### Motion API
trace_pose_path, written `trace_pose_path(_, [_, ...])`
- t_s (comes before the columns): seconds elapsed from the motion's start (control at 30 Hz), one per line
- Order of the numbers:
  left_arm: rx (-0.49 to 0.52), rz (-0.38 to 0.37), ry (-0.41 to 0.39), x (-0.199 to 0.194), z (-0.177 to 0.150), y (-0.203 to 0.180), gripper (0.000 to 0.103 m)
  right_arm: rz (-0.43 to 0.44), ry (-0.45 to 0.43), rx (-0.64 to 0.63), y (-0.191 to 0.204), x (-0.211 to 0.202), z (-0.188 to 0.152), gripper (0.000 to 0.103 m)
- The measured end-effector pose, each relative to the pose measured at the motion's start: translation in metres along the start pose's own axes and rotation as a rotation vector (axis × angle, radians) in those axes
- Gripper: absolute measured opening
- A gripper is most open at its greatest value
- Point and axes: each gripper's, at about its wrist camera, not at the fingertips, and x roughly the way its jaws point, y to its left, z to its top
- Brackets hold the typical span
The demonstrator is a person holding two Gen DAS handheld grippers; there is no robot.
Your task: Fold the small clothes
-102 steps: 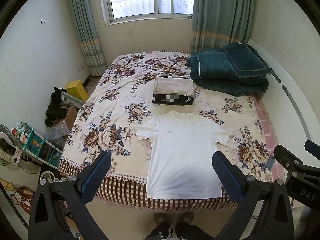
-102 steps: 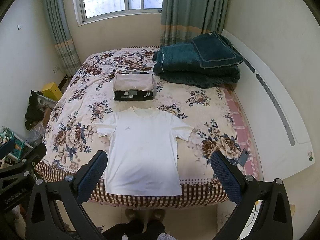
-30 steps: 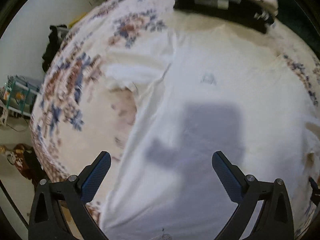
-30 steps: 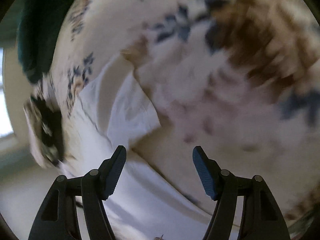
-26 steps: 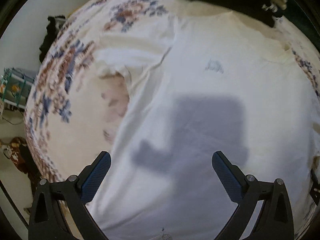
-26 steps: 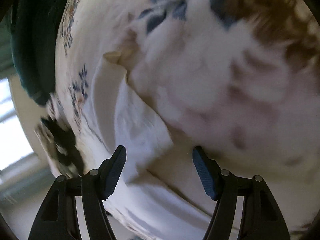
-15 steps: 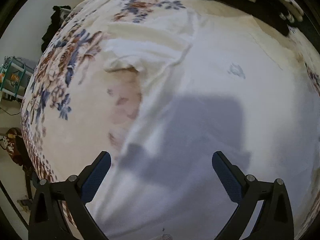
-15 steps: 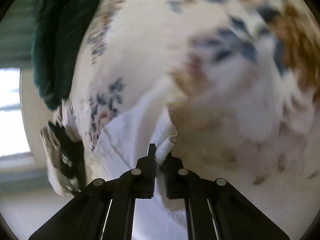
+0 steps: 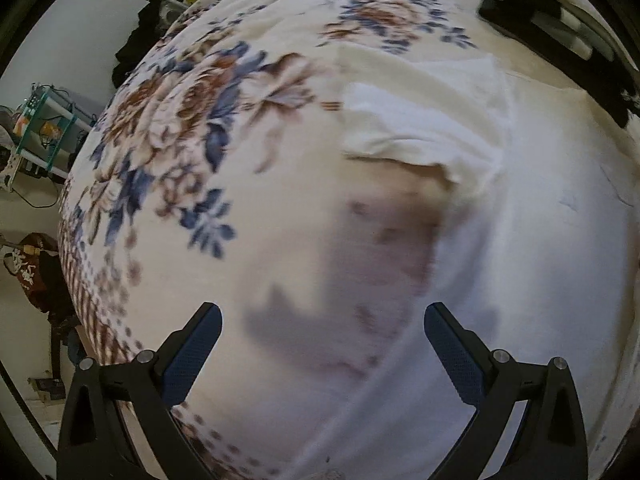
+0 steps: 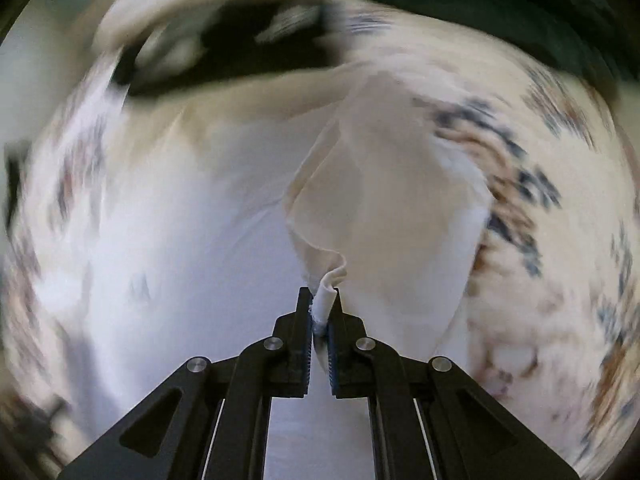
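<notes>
T-shirt (image 10: 168,248) sleeve pinched in right tongs (image 10: 320,304); left tongs (image 9: 322,330) wide above it.

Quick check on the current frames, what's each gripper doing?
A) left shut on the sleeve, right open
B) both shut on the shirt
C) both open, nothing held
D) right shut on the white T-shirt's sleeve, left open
D: the right gripper has its jaws pinched on a bunched edge of the white T-shirt, while the left gripper shows jaws wide apart with nothing between them.
</notes>
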Motion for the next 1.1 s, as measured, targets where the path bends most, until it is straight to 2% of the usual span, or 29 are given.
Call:
trace_pose_path(0.03, [0.000, 0.002, 0.001, 0.002, 0.001, 0.004, 0.103, -0.050, -0.002, -0.089, 0.025, 0.008, -0.006, 0.007])
trace_pose_path(0.13, [-0.001, 0.014, 0.004, 0.010, 0.004, 0.018, 0.103, -0.128, 0.030, -0.223, 0.061, 0.020, -0.025, 0.007])
trace_pose_path(0.2, [-0.011, 0.012, 0.013, 0.016, 0.007, 0.028, 0.103, -0.106, 0.074, -0.256, 0.070, 0.023, -0.033, 0.008])
trace_pose_path(0.23, [-0.015, 0.013, 0.015, 0.018, 0.008, 0.031, 0.103, -0.071, 0.103, -0.264, 0.076, 0.022, -0.040, 0.014])
trace_pose_path(0.27, [-0.017, 0.012, 0.016, 0.019, 0.010, 0.033, 0.103, 0.000, 0.127, -0.263, 0.080, 0.019, -0.043, 0.019])
trace_pose_path(0.3, [-0.019, 0.013, 0.015, 0.020, 0.012, 0.036, 0.103, 0.064, 0.147, -0.259, 0.081, 0.015, -0.044, 0.019])
trace_pose_path(0.33, [-0.020, 0.015, 0.014, 0.019, 0.013, 0.036, 0.103, 0.149, 0.178, -0.236, 0.080, 0.010, -0.048, 0.021])
trace_pose_path(0.37, [-0.022, 0.008, 0.009, 0.017, 0.017, 0.036, 0.103, 0.204, 0.202, -0.182, 0.073, 0.005, -0.051, 0.028])
trace_pose_path(0.47, [0.018, -0.077, -0.013, 0.006, 0.035, 0.017, 0.103, 0.254, 0.212, 0.067, 0.022, -0.010, -0.057, 0.033])
trace_pose_path(0.5, [0.036, -0.102, -0.020, 0.002, 0.040, 0.008, 0.103, 0.253, 0.211, 0.199, -0.011, -0.015, -0.061, 0.034])
trace_pose_path(0.53, [0.072, -0.145, -0.039, -0.005, 0.048, -0.007, 0.103, 0.232, 0.207, 0.289, -0.037, -0.018, -0.064, 0.036])
trace_pose_path(0.6, [0.159, -0.239, -0.082, -0.021, 0.065, -0.045, 0.103, 0.172, 0.185, 0.426, -0.085, -0.025, -0.072, 0.048])
trace_pose_path(0.63, [0.212, -0.302, -0.097, -0.029, 0.074, -0.071, 0.103, 0.154, 0.179, 0.472, -0.108, -0.025, -0.072, 0.054])
trace_pose_path(0.67, [0.249, -0.342, -0.106, -0.033, 0.080, -0.089, 0.103, 0.137, 0.177, 0.515, -0.128, -0.024, -0.075, 0.055])
trace_pose_path(0.77, [0.387, -0.445, -0.125, -0.041, 0.099, -0.161, 0.103, 0.130, 0.168, 0.641, -0.190, -0.017, -0.086, 0.055])
trace_pose_path(0.83, [0.465, -0.520, -0.105, -0.037, 0.108, -0.211, 0.101, 0.159, 0.159, 0.694, -0.222, -0.011, -0.090, 0.055])
trace_pose_path(0.97, [0.559, -0.572, -0.011, -0.013, 0.115, -0.288, 0.080, 0.205, 0.159, 0.769, -0.268, -0.004, -0.100, 0.055])
trace_pose_path(1.03, [0.593, -0.570, 0.009, -0.003, 0.112, -0.314, 0.077, 0.243, 0.164, 0.794, -0.285, -0.002, -0.106, 0.055])
trace_pose_path(1.07, [0.610, -0.557, 0.010, 0.001, 0.109, -0.322, 0.072, 0.249, 0.167, 0.798, -0.290, -0.002, -0.108, 0.055])
trace_pose_path(1.1, [0.638, -0.536, 0.008, 0.003, 0.107, -0.335, 0.053, 0.260, 0.171, 0.800, -0.295, -0.001, -0.113, 0.055])
